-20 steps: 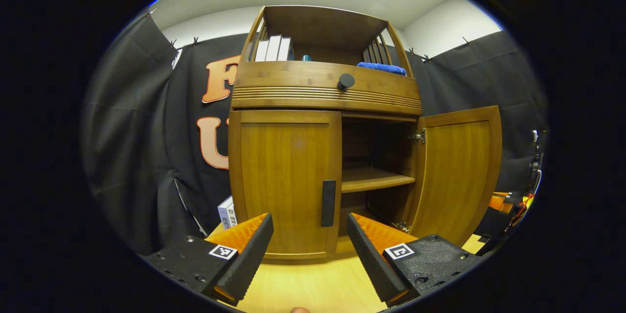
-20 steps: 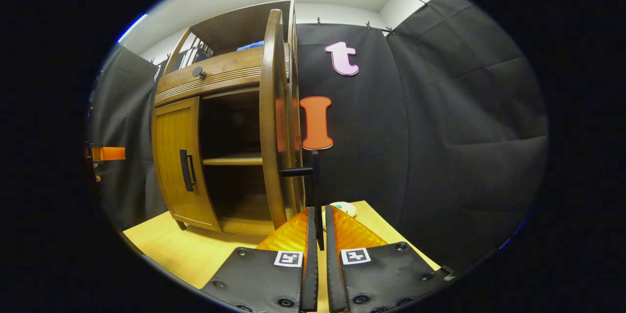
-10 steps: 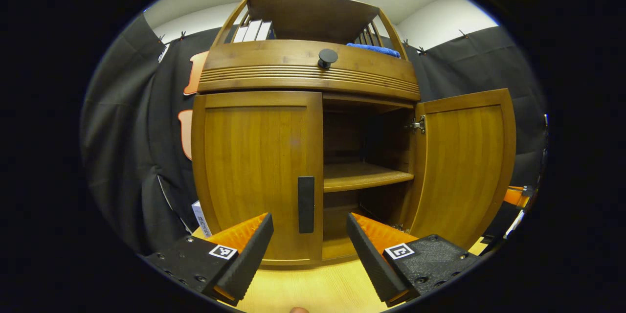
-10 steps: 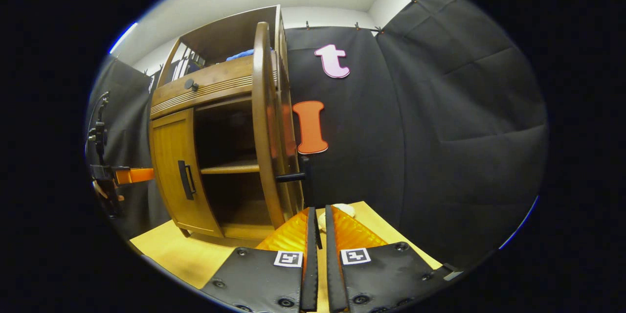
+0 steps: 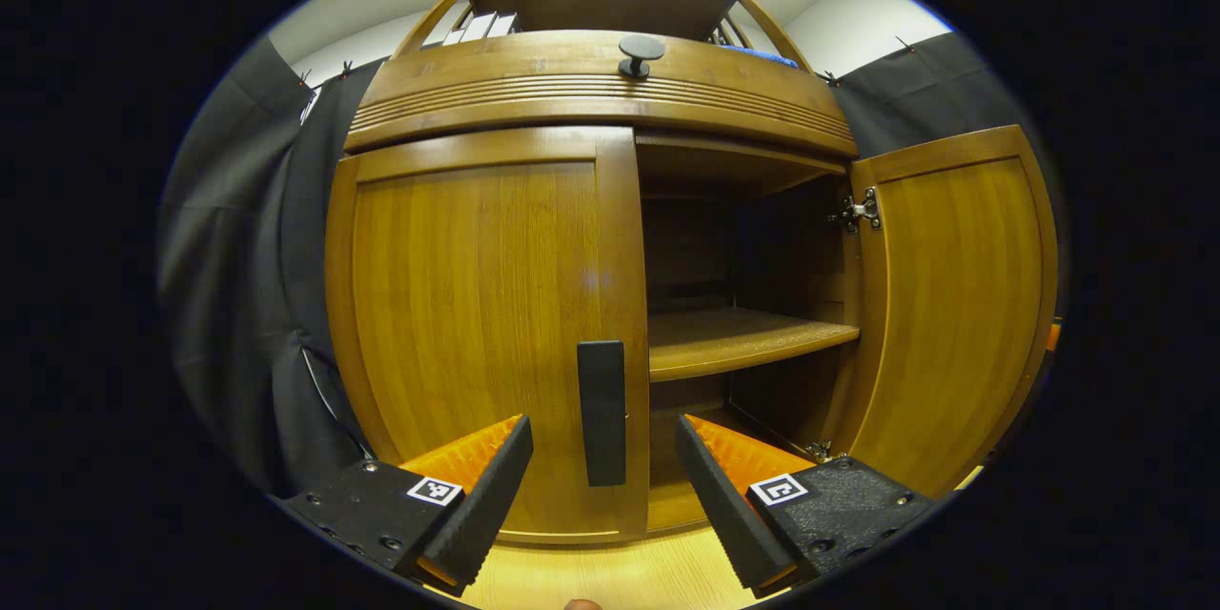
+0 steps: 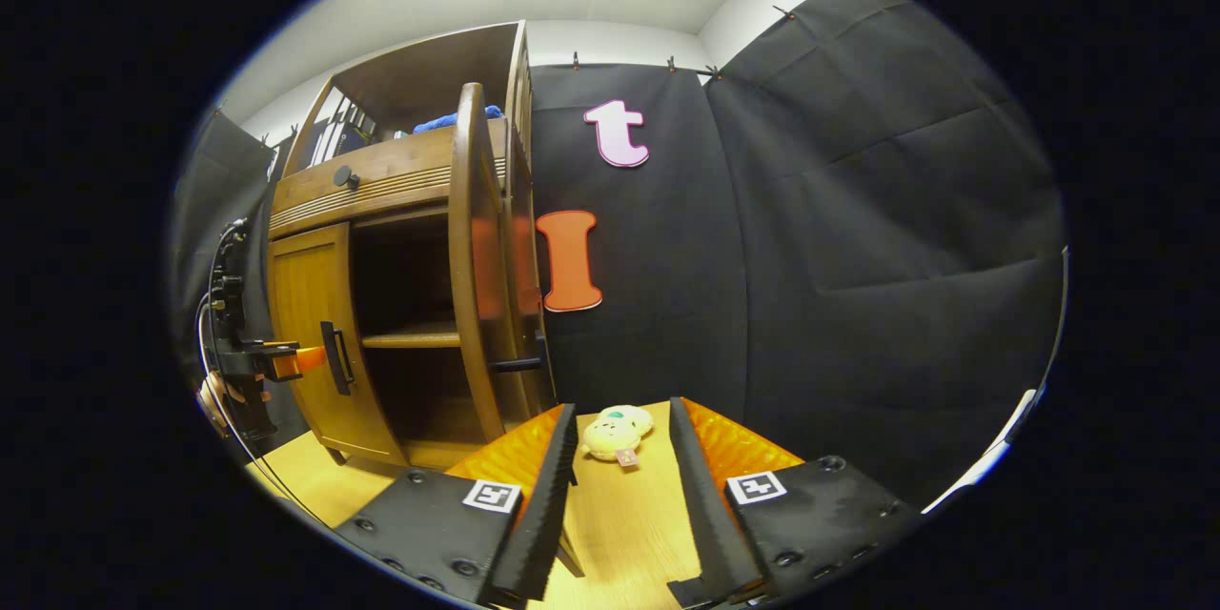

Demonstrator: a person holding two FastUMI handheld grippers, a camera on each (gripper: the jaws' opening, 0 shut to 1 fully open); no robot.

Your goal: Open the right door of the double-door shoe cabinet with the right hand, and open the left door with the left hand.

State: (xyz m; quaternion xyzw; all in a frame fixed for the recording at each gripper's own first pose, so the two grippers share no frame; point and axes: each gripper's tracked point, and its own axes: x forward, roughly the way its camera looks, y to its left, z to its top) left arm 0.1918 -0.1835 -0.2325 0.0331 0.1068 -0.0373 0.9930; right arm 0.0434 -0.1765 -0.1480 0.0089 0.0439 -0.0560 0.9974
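The left tool [image 5: 602, 496] sits at the bottom centre of the left gripper view, fingers spread wide and holding nothing, with the dark upright handle [image 5: 601, 412] of the left door [image 5: 481, 305] framed in the gap between them. The spread looks chosen so the fingers can pass either side of the handle before closing; from this angle it is hard to say whether they have reached it. The left door is shut against the cabinet [image 5: 600, 86], filling the left and centre of that view. The right door [image 5: 953, 305] stands swung out at the right edge, baring a shelf [image 5: 743, 343] inside.

In the right gripper view, the right tool [image 6: 620, 496] at the bottom centre is open and empty, clear of the right door's handle [image 6: 519, 364], which juts from the door edge just up and left of it. Beyond its fingers a small plush toy [image 6: 615, 434] lies on the desk [image 6: 620, 534]. The left tool shows at the far left, near the left door's handle.
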